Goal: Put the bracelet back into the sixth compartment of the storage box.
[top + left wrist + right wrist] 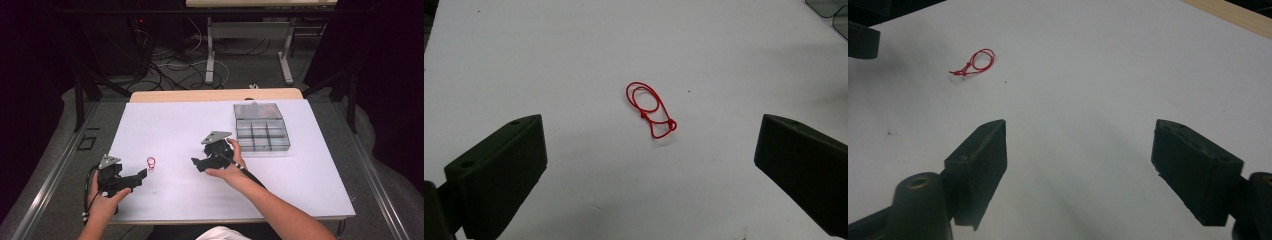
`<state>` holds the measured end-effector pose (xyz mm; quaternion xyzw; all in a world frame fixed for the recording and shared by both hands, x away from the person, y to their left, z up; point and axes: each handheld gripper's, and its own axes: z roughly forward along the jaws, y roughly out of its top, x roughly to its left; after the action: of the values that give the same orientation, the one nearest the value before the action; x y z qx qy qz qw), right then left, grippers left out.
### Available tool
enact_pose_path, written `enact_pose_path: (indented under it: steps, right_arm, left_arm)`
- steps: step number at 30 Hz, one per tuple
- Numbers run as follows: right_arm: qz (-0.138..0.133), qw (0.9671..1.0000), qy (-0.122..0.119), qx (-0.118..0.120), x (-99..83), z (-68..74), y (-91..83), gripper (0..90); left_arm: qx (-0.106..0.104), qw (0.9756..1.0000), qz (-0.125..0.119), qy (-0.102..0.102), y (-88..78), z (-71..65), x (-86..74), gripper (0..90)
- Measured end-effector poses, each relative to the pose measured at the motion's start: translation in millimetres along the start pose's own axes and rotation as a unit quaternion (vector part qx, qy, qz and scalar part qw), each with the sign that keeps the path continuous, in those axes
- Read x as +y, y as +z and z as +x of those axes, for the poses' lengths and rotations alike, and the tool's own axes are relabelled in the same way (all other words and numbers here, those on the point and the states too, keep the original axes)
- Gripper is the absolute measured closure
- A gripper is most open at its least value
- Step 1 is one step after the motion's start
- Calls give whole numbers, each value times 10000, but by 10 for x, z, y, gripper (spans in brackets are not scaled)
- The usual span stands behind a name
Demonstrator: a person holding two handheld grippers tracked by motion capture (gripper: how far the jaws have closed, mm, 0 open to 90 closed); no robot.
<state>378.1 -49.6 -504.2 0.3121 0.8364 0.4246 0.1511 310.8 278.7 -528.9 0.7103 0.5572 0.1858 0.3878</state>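
In the high view, the left gripper (142, 175) is sitting at the lower left of the frame, its tips pointing up and right toward a small red looped string (151, 162) lying on the white table (175, 130) just beside them. The right gripper (196, 163) is resting near the centre, well apart from the string. A clear compartment box (261, 133) is standing at the upper right.

In the left gripper view, the red looped string (650, 111) is lying at mid-frame, ahead of and between the two black jaws, which are standing wide apart and holding nothing. The string is coiling in two or three thin loops with a small knot near its lower end.

In the right gripper view, the jaws are likewise spread wide and empty — the string (974, 62) is showing far off at the upper left.

The string looks very light, limp and flat against the surface, so it would likely slide or slip under the pads — pinching at the knotted bunch, where the strands are thickest, seems the surest hold.
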Motion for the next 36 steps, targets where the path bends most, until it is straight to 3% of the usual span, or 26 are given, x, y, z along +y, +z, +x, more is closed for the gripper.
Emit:
enact_pose_path:
  steps: [7, 13, 20, 21, 28, 29, 30, 36]
  right_arm:
    - [113, 9992, -254, 275, 82, 101, 188, 307]
    - [158, 9985, -262, 458, 146, 178, 347, 384]
    - [170, 9975, -389, 569, 182, 218, 467, 412]
    - [161, 9979, -292, 547, 180, 237, 485, 413]
    - [326, 9965, -283, 712, 198, 279, 608, 437]
    - [322, 9963, -389, 697, 201, 274, 632, 439]
    - [342, 9964, -314, 713, 201, 295, 647, 443]
    - [359, 9950, -449, 820, 217, 312, 762, 445]
  left_arm:
    - [0, 10000, 1, -20, -3, 4, 0, 5]
    - [-10, 10000, 6, -19, -2, 4, 0, 5]
    - [-18, 10000, -36, -24, 8, 5, -4, 5]
    - [-27, 10000, -37, -25, 10, 5, -4, 5]
    - [-34, 10000, -25, -23, 14, 6, -4, 5]
    - [-36, 10000, -25, -23, 14, 6, -3, 5]
    - [-36, 10000, -23, -22, 13, 6, -3, 5]
    - [-47, 10000, 7, -22, 11, 11, -3, 5]
